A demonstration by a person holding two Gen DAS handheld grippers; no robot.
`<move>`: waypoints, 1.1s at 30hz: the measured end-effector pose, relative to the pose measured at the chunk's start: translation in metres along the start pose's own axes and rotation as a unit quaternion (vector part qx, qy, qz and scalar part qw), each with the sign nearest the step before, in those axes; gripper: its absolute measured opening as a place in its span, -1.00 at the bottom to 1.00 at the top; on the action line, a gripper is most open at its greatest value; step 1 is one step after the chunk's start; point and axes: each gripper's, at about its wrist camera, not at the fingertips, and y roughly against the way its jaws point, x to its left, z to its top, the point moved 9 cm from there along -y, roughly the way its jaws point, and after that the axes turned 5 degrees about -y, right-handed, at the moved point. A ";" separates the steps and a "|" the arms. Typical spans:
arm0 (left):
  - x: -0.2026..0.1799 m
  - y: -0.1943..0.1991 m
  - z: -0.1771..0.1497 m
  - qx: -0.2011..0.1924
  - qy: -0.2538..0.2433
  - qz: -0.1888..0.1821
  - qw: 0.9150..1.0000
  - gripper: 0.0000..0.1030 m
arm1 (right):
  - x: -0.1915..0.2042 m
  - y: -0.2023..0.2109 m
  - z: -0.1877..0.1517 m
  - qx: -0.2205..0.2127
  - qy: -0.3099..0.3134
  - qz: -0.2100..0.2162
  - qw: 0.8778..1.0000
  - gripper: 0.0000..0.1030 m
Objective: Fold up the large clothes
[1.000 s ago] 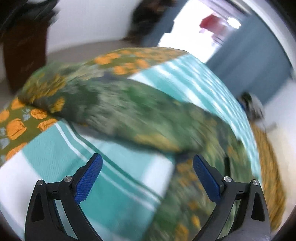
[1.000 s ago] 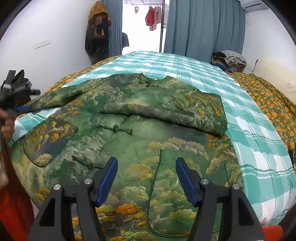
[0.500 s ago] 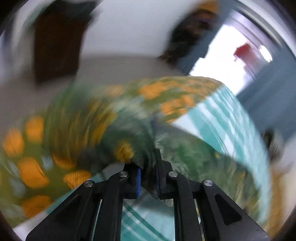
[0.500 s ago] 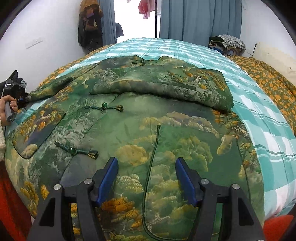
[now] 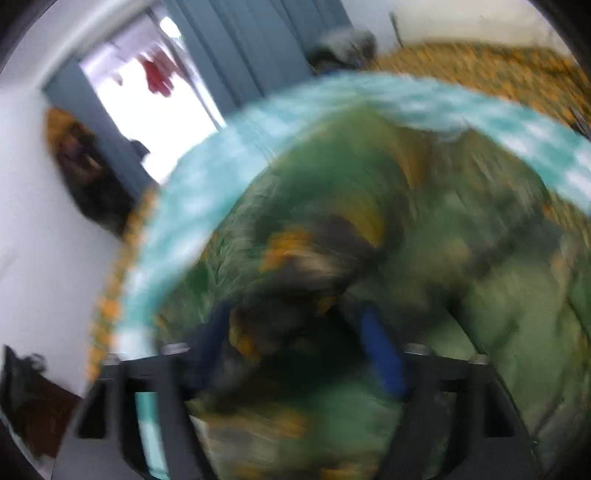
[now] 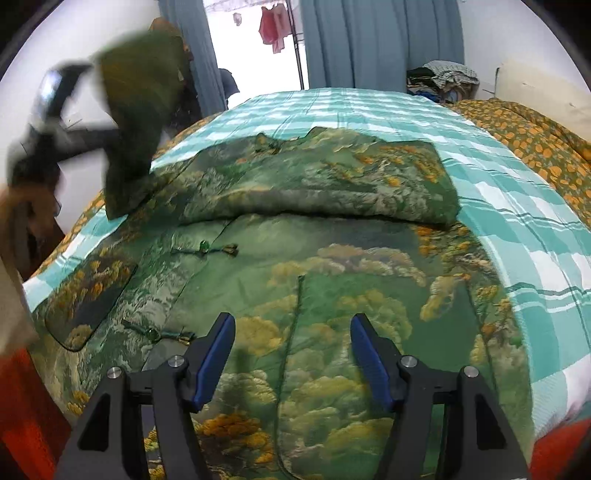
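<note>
A sleeve (image 6: 136, 122) of the green landscape-print padded jacket (image 6: 314, 280) is being lifted by the blurred left gripper (image 5: 295, 332), jaw gap indiscernible; the right gripper (image 6: 291, 354) is being held wide open.

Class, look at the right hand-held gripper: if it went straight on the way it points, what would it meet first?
Most likely the green jacket spread on the bed: the right hand-held gripper, jaws open, points at its front panel. How near the fabric lies cannot be judged.

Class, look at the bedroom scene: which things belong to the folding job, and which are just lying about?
Job:
green patterned jacket
its lifted sleeve
left tool, gripping the sleeve
right tool, open above the jacket

Lying about:
clothes pile
red hanging garment
orange-print quilt
</note>
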 end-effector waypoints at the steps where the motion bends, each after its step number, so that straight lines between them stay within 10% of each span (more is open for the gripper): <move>1: -0.015 -0.010 -0.016 0.023 0.004 -0.021 1.000 0.53 | -0.002 0.003 0.002 -0.003 -0.002 0.001 1.000 0.29; 12: 0.000 0.015 -0.101 0.056 0.151 -0.068 0.985 0.62 | 0.042 -0.049 0.106 0.051 -0.119 0.181 0.975 0.29; 18: 0.010 0.036 -0.120 0.058 0.173 -0.068 0.981 0.62 | 0.060 -0.149 0.120 0.135 -0.155 0.124 0.971 0.25; 20: 0.016 0.045 -0.123 0.060 0.170 -0.069 0.981 0.62 | 0.065 -0.161 0.121 0.142 -0.150 0.115 0.972 -0.54; 22: 0.027 0.051 -0.120 0.057 0.168 -0.067 0.982 0.62 | 0.067 -0.156 0.135 0.121 -0.137 0.103 0.978 -0.64; 26: 0.049 0.059 -0.101 0.066 0.190 -0.086 0.976 0.77 | 0.057 -0.126 0.169 0.052 -0.080 0.067 0.993 -0.62; 29: 0.058 0.055 -0.086 0.089 0.206 -0.108 0.968 0.77 | 0.054 -0.144 0.145 0.101 0.000 0.008 0.995 0.07; 33: 0.088 0.057 -0.060 0.067 0.236 -0.111 0.963 0.77 | 0.049 -0.115 0.149 0.050 0.029 0.006 0.998 0.17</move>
